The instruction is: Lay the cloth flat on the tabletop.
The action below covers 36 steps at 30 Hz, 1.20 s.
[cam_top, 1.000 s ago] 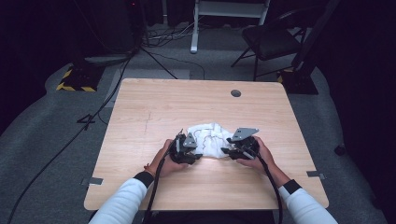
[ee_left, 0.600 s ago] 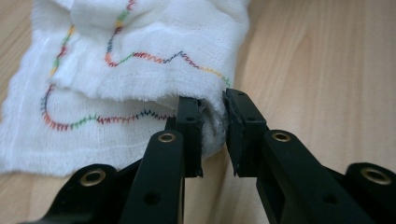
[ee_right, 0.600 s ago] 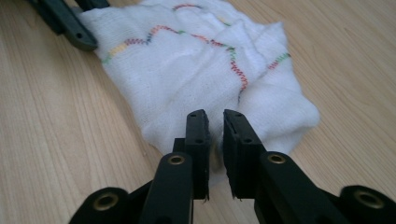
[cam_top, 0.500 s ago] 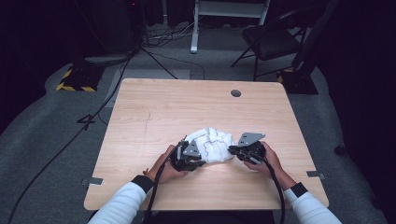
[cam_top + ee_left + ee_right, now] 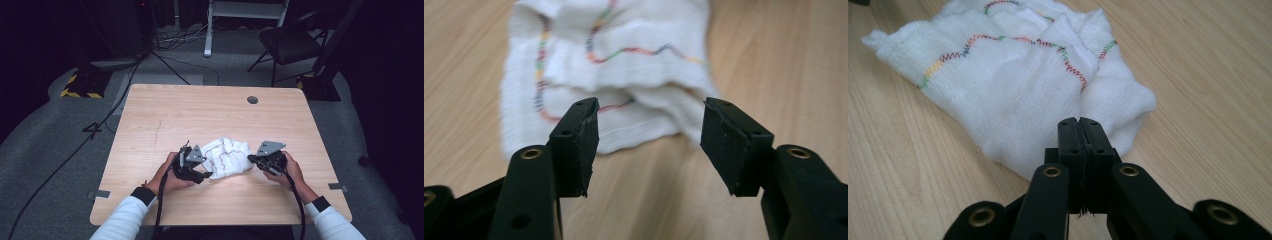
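Observation:
A crumpled white cloth (image 5: 227, 156) with wavy multicoloured stitching lies on the wooden table (image 5: 210, 115), near the front middle. My left gripper (image 5: 206, 175) is at the cloth's left front edge. In the left gripper view, the left gripper (image 5: 649, 135) is open, with the cloth (image 5: 624, 65) just beyond its tips and bare wood between them. My right gripper (image 5: 251, 159) is at the cloth's right edge. The right gripper view has the right gripper (image 5: 1080, 122) shut, pads pressed together, tips over the near edge of the cloth (image 5: 1013, 85). I see no fabric between the pads.
A round cable hole (image 5: 252, 99) sits near the table's far edge. Beyond the table are a dark chair (image 5: 290, 45), a white stand (image 5: 245, 20) and floor cables (image 5: 165, 55). A person's hands and white sleeves (image 5: 125, 220) come in from the front edge.
The right gripper has drawn back to the right, off the cloth's middle. The cloth has shifted slightly toward the front edge, and the left gripper has moved a little nearer with it.

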### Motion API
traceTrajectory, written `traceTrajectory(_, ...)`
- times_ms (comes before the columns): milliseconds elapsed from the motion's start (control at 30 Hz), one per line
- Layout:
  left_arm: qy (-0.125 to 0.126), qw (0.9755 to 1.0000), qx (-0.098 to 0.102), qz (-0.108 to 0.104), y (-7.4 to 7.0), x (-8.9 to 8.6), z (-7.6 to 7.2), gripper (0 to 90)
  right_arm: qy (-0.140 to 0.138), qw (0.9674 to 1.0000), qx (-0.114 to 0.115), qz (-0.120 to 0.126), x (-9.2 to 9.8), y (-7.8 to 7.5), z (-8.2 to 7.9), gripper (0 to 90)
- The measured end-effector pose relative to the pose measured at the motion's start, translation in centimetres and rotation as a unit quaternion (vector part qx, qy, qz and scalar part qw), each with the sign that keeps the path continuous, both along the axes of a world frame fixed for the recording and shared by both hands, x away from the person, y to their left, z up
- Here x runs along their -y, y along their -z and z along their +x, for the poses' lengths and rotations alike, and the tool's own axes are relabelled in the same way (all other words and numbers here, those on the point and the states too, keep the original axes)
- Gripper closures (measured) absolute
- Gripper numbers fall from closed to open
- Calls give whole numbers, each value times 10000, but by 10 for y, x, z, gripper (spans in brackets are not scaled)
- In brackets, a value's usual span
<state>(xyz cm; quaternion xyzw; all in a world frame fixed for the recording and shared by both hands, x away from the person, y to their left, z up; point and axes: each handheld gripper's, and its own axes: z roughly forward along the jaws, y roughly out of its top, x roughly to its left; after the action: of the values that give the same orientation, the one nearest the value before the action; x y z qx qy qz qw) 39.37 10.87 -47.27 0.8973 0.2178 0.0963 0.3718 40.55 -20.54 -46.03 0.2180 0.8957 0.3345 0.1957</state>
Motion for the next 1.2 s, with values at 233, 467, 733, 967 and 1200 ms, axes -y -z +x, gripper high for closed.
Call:
traceTrajectory(233, -553, 9984, -19, 121, 9, -10, 24, 341, 80, 9998, 162, 44, -3, -3, 0, 865)
traceTrajectory(467, -827, 9963, -155, 190, 19, -11, 39, 372, 247, 9979, 272, 525, -5, -10, 14, 714)
traceTrajectory(733, -759, 9966, -323, 79, 23, -7, 41, 457, -395, 9981, -315, 364, -25, 4, 18, 739)
traceTrajectory(967, -818, 9960, -336, 93, 22, -7, 40, 459, -1278, 9886, -773, 196, -22, 0, 1, 797)
traceTrajectory(1200, -816, 9961, -331, 92, 22, -7, 40, 459, -1710, 9824, -748, 128, -13, 3, -17, 865)
